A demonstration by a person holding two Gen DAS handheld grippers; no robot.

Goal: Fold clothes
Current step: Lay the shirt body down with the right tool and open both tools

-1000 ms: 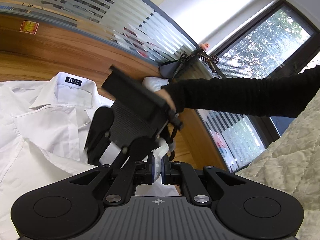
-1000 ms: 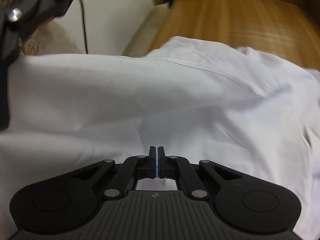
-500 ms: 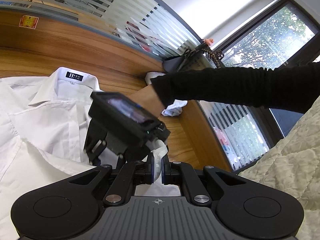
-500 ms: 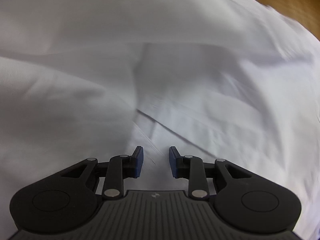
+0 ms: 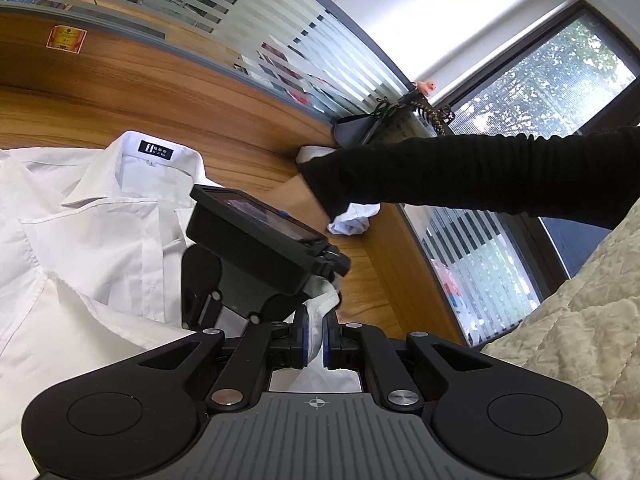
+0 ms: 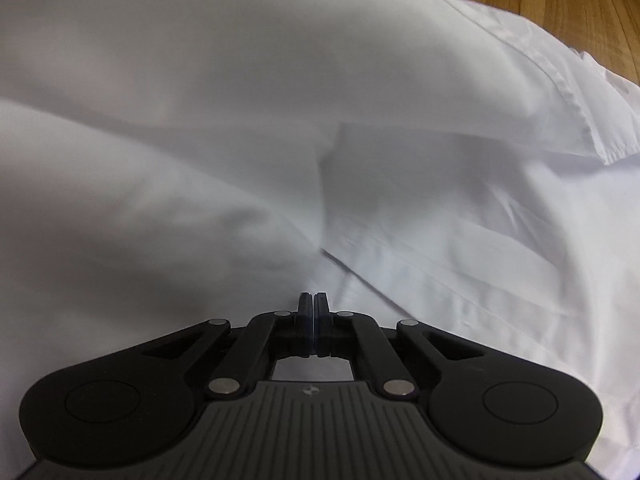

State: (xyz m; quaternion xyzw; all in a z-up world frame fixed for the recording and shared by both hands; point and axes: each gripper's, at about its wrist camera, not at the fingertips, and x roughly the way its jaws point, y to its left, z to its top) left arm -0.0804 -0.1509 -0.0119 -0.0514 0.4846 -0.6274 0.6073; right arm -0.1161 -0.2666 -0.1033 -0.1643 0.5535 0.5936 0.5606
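- White dress shirt point(image 5: 92, 236) spread collar-up over the wooden counter point(image 5: 224, 120), filling the left of the left wrist frame.
- Left hand-held gripper point(image 5: 315, 336) at lower centre, clamped on a fold of shirt fabric.
- Right hand-held gripper point(image 6: 314, 324) low over the shirt point(image 6: 280, 140), pads pressed together; cloth between them not discernible.
- Black sleeve point(image 5: 460, 176) reaching in from the right.

Bright window daylight, fisheye-warped edges

My left tongs point(image 5: 315, 334) are pinching a white fold between their pads; my right tongs point(image 6: 314, 322) are pressing fully closed, my black-sleeved right arm point(image 5: 460, 172) reaching leftward.
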